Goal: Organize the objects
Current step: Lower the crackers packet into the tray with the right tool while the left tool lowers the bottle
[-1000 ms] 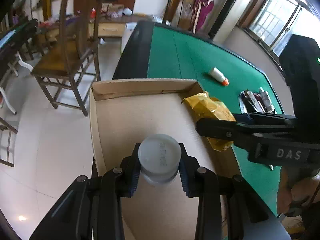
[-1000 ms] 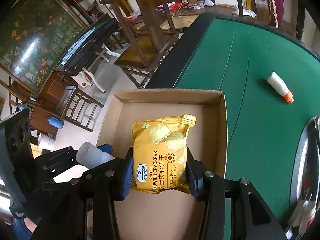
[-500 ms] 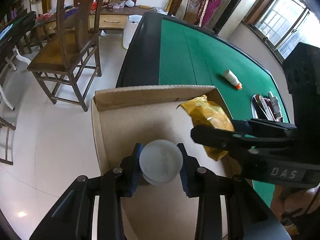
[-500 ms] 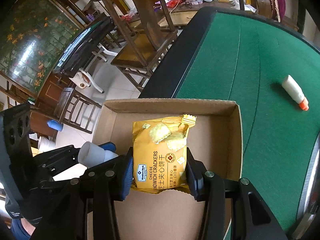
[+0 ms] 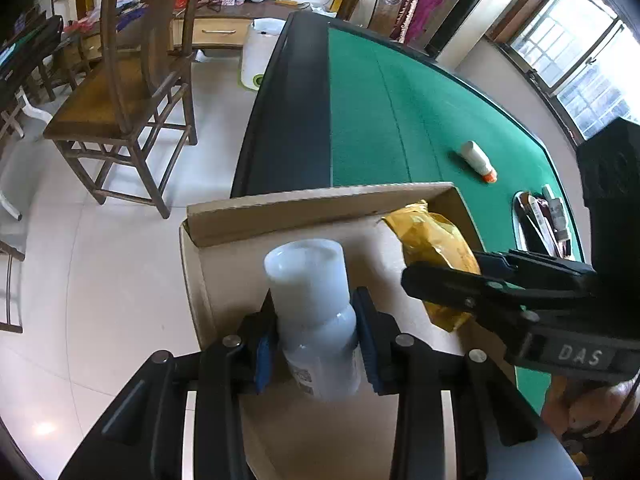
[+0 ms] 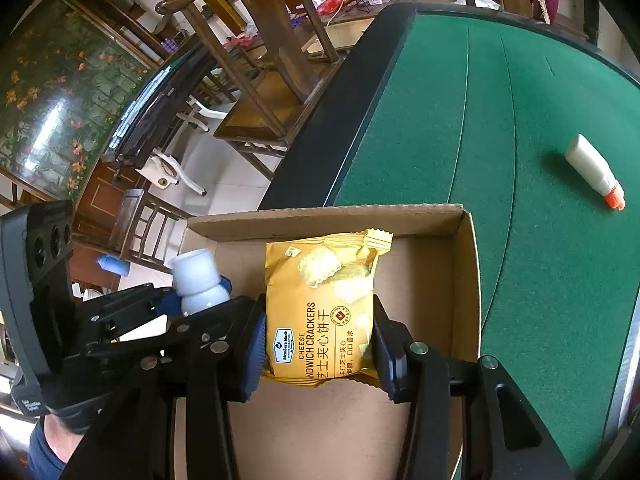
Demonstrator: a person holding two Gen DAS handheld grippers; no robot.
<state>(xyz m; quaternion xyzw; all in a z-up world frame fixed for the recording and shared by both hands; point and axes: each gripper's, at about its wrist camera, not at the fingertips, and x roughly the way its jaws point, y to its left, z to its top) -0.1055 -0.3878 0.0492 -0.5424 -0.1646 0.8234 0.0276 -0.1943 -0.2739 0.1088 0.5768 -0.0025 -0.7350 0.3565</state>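
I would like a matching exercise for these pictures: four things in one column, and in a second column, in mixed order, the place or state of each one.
Things:
1. white bottle
2. cracker packet
3. small tube with orange cap
4. cardboard box

Places or states:
A. lying alone on the green table top
B. clamped in the right gripper
C. open, at the table's near edge
D. clamped in the left gripper

Pairs: 1-D, 2-B, 3-A, 4-C

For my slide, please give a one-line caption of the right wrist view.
Right gripper holds a yellow cracker packet over the cardboard box; left gripper holds a white bottle.
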